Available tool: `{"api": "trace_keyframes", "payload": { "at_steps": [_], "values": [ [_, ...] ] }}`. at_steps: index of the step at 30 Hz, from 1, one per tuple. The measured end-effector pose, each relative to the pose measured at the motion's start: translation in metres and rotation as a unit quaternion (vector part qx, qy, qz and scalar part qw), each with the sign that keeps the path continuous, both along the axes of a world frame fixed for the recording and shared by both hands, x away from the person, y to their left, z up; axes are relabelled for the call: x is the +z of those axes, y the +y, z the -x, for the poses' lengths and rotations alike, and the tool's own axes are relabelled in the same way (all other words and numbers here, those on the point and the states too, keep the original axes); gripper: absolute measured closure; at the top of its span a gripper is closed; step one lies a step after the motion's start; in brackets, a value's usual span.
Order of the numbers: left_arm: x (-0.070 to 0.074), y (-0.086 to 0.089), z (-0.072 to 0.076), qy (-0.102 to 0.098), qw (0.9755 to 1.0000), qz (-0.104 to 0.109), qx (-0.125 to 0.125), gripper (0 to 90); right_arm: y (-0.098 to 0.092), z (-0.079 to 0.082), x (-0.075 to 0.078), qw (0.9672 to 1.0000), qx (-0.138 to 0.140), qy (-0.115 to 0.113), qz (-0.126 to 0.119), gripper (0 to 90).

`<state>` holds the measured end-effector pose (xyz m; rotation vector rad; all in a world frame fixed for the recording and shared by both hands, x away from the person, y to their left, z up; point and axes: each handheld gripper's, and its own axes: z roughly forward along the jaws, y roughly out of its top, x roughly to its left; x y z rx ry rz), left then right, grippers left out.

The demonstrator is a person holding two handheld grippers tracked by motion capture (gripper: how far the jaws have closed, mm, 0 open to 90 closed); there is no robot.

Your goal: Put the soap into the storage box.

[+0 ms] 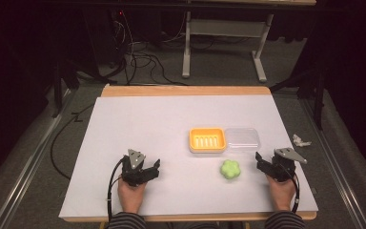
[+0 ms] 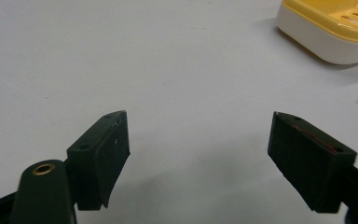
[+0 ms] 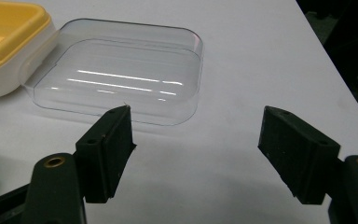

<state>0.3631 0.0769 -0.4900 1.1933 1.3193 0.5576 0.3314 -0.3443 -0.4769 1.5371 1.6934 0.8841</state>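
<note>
This looks like a lab or recording room, dim and bare. A wooden table with a white sheet over its top (image 1: 138, 129) stands on grey carpet. Behind the table black cables (image 1: 143, 57) trail across the floor towards dark equipment with a small red light. Also behind it stands a grey metal-legged bench (image 1: 224, 28).

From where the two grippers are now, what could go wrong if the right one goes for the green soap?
1. The green soap is rounded and lobed, so the open right gripper might squeeze it sideways and let it slip out.
2. The clear lid lies open right beside the yellow soap dish, touching it; a gripper carrying the soap across could likely knock or press it.
3. The left gripper is open and apart from the dish, so nothing steadies it.
</note>
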Motion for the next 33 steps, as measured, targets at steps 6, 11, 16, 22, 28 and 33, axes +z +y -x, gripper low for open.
{"api": "trace_keyframes", "payload": {
  "at_steps": [6, 11, 16, 22, 28, 33],
  "values": [
    [0.000, 0.000, -0.001, 0.005, 1.0000, 0.001, 0.001, 21.5, -0.001, 0.001, 0.000, 1.0000, -0.001, -0.003, -0.006, 26.3],
    [0.000, 0.000, -0.001, 0.004, 1.0000, 0.001, -0.003, 21.4, -0.004, -0.001, 0.000, 0.9998, 0.005, 0.005, -0.021, 25.5],
    [0.000, 0.000, -0.002, 0.007, 1.0000, 0.000, 0.000, 21.4, -0.010, -0.005, 0.000, 0.9981, 0.023, 0.022, -0.052, 25.6],
    [0.000, 0.000, -0.001, 0.007, 1.0000, 0.001, -0.001, 21.2, -0.008, -0.005, 0.002, 0.9972, 0.038, 0.032, -0.057, 23.4],
    [0.000, 0.000, -0.002, 0.008, 1.0000, 0.003, -0.001, 21.2, -0.004, 0.005, 0.010, 0.9952, 0.063, 0.017, -0.073, 17.2],
    [0.000, 0.000, -0.001, 0.008, 1.0000, 0.002, -0.004, 21.9, 0.000, 0.012, 0.013, 0.9945, 0.077, 0.024, -0.068, 17.9]
  ]
}}
